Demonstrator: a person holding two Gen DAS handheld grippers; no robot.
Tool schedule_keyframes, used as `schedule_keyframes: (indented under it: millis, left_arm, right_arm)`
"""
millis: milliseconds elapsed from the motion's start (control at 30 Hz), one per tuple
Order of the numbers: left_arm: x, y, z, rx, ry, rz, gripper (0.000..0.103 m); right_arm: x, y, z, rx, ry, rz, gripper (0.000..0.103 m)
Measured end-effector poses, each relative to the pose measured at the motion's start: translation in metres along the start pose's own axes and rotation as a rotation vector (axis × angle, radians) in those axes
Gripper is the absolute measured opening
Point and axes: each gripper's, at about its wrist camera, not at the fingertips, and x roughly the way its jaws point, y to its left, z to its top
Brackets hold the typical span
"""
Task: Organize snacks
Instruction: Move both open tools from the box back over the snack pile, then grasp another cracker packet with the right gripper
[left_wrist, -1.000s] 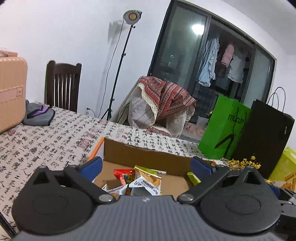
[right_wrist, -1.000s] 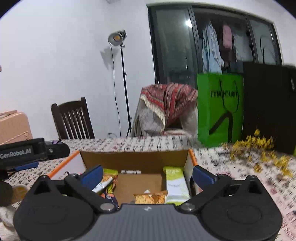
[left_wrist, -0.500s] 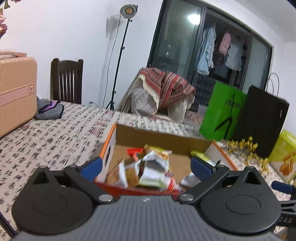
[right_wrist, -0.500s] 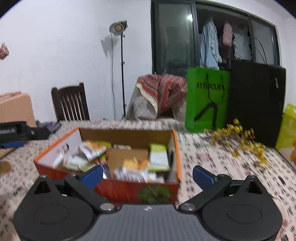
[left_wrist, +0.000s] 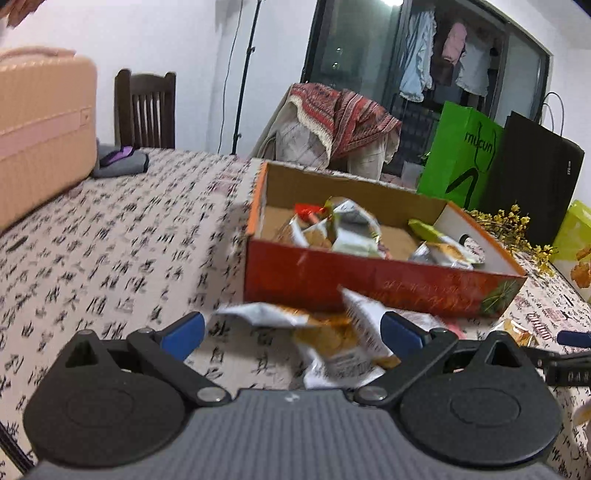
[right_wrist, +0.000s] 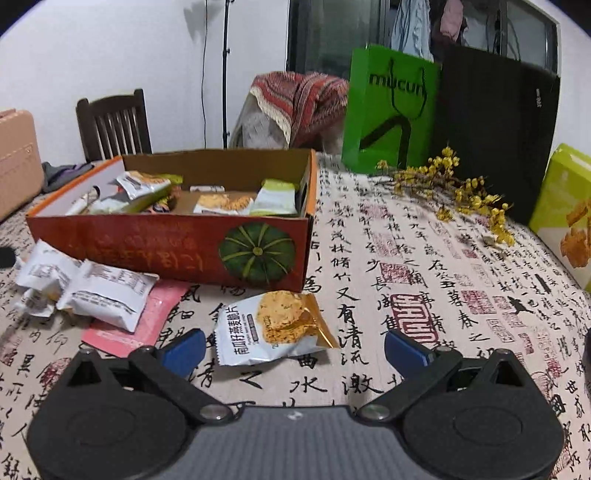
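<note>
An orange cardboard box (left_wrist: 376, 284) (right_wrist: 147, 251) with a pumpkin picture stands on the table and holds several snack packets (left_wrist: 351, 229) (right_wrist: 225, 201). Loose packets lie in front of it. My left gripper (left_wrist: 291, 330) is open, with crumpled white packets (left_wrist: 340, 343) lying between its blue fingers. My right gripper (right_wrist: 293, 345) is open, with a white and gold cracker packet (right_wrist: 273, 326) on the table between its fingertips. White packets (right_wrist: 88, 288) and a pink packet (right_wrist: 140, 317) lie to its left.
The table has a calligraphy-print cloth (right_wrist: 424, 280). Yellow flowers (right_wrist: 454, 188), a green bag (right_wrist: 391, 107), a black bag (right_wrist: 495, 122) and a lime box (right_wrist: 569, 210) stand at the right. A pink suitcase (left_wrist: 40, 122) and a wooden chair (left_wrist: 144, 107) are at the left.
Both grippers have pulled back from over the box and dropped toward the table in front of it. Loose packets now lie between their open fingers.
</note>
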Motion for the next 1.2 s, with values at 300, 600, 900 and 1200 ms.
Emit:
schedule_keyframes:
  millis: [300,600,900,1200]
  left_arm:
    - [0.0,0.013,-0.001,-0.032,0.004,0.008,0.103]
    - [0.002,0.01,-0.002,-0.04,0.014,0.003,0.103]
    - [-0.01,0.013,-0.002,-0.036,0.0,0.017,0.103]
    - [-0.012,0.022,-0.001,-0.042,0.015,0.055,0.103]
  right_arm:
    - [0.042,-0.006,0.013,0.048,0.106,0.025,0.103]
    - [0.043,-0.007,0.01,0.055,0.063,0.014,0.103]
    - [0.033,-0.008,0.011,0.05,0.029,0.042,0.067]
    - [0.018,-0.006,0.006,0.041,-0.001,0.05,0.042]
